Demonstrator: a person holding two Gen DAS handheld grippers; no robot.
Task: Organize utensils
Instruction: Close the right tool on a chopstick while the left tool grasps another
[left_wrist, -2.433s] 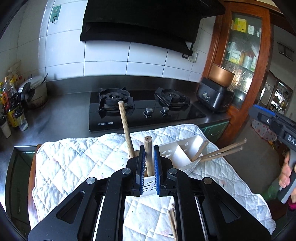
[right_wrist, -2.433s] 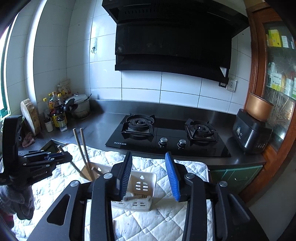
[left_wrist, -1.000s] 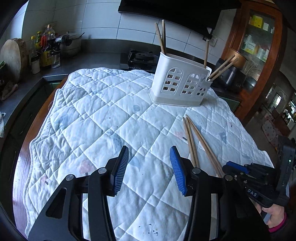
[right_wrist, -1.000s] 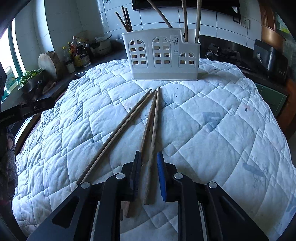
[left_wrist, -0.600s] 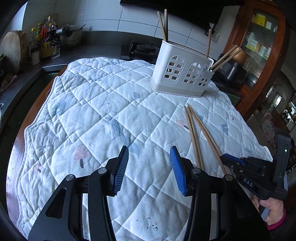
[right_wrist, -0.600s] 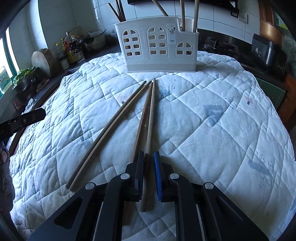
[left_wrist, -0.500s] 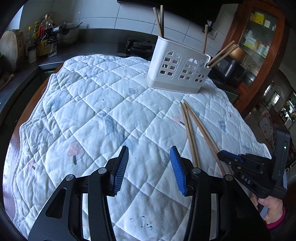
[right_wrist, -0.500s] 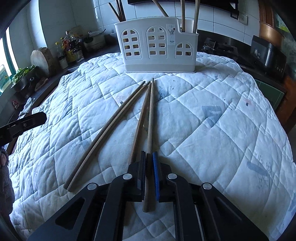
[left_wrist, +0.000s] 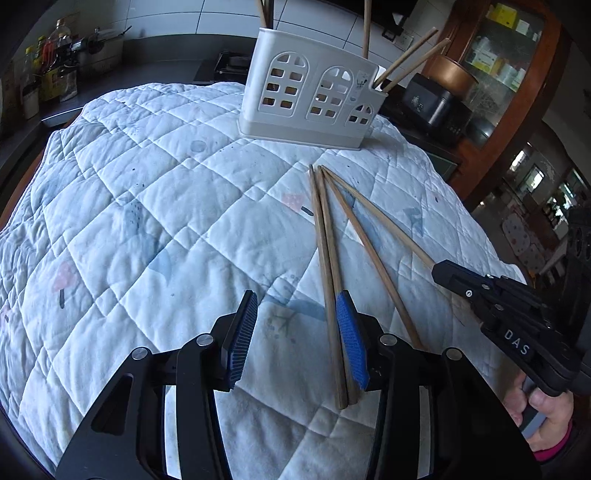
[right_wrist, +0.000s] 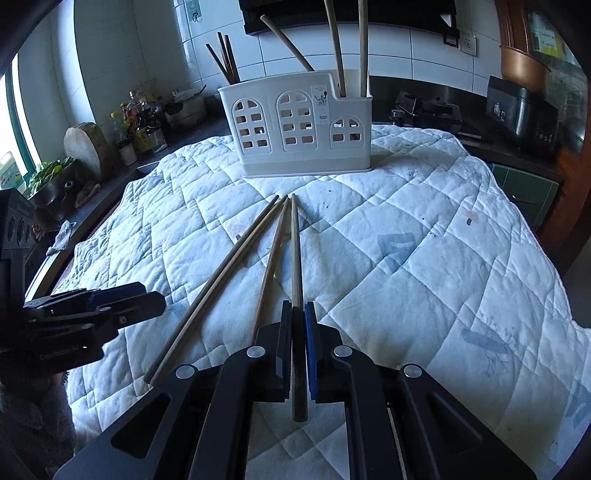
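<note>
A white utensil holder (left_wrist: 308, 107) (right_wrist: 299, 125) stands at the far side of the quilted cloth with several chopsticks upright in it. Several wooden chopsticks (left_wrist: 328, 251) lie on the cloth in front of it. My right gripper (right_wrist: 297, 310) is shut on the rightmost chopstick (right_wrist: 295, 251), whose far tip points at the holder. In the left wrist view the right gripper (left_wrist: 443, 269) sits at the near end of the right-hand chopsticks. My left gripper (left_wrist: 299, 306) is open and empty, its right finger over the two leftmost chopsticks.
The white quilted cloth (left_wrist: 147, 206) covers the table. A dark counter with bottles (right_wrist: 140, 125), a chopping block (right_wrist: 86, 144) and greens lies to the left. A gas hob and a black appliance (right_wrist: 517, 110) stand behind. A wooden cabinet (left_wrist: 517, 66) is at the right.
My right gripper has closed fully on the rightmost chopstick. My left gripper, still open, has moved forward and right toward the chopsticks on the cloth.
</note>
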